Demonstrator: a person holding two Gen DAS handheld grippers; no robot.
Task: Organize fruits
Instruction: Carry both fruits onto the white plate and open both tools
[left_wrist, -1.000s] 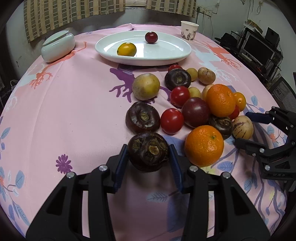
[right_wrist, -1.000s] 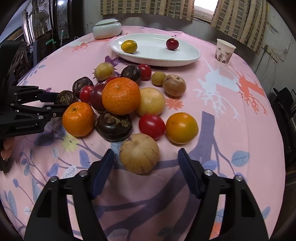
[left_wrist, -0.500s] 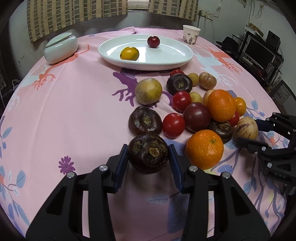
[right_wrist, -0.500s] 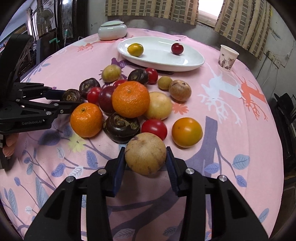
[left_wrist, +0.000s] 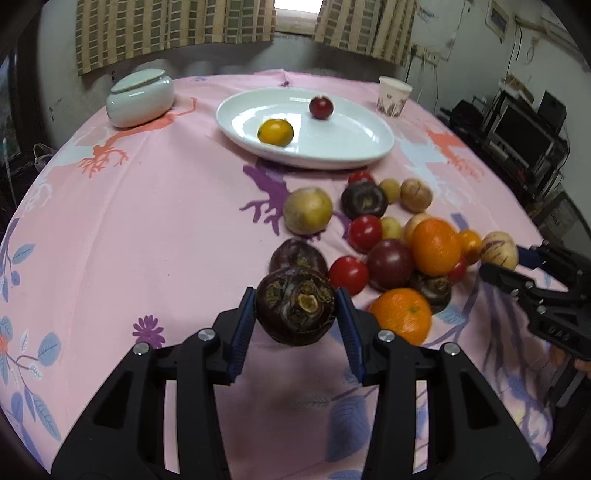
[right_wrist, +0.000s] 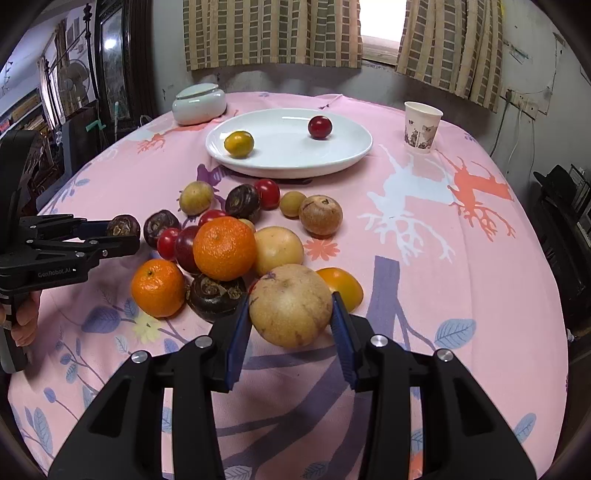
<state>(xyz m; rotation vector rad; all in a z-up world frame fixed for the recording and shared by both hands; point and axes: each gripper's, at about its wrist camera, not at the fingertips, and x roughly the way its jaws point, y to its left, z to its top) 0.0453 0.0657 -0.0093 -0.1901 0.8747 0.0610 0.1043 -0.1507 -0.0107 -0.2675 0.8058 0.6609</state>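
While I look along my left hand-held gripper (left_wrist: 297, 314), its blue-padded fingers pinch a dark purple, wrinkled round fruit (left_wrist: 295, 306) from both sides, apparently held just above the pink patterned tablecloth of the table (left_wrist: 147, 221). My right hand-held gripper (right_wrist: 290, 325) pinches a pale tan, speckled round fruit (right_wrist: 290, 305) the same way, close to the near edge of the pile. Just beyond lie a small bright orange mandarin (right_wrist: 158, 287) and another dark purple fruit (right_wrist: 216, 297), touching each other, with a larger orange mandarin (right_wrist: 224, 248) resting on top of the heap beside a pale yellow round fruit (right_wrist: 279, 250). Red cherry tomatoes (left_wrist: 348, 275), more dark fruits and small yellowish ones spread further back. Past the pile sits a white oval ceramic plate (right_wrist: 332, 155), holding a yellow-orange round fruit (right_wrist: 239, 144) and a dark red round fruit (right_wrist: 320, 127), well apart. Farther still, a pale green lidded ceramic jar (right_wrist: 199, 103) stands to the left and a printed paper cup (right_wrist: 421, 126) to the right.
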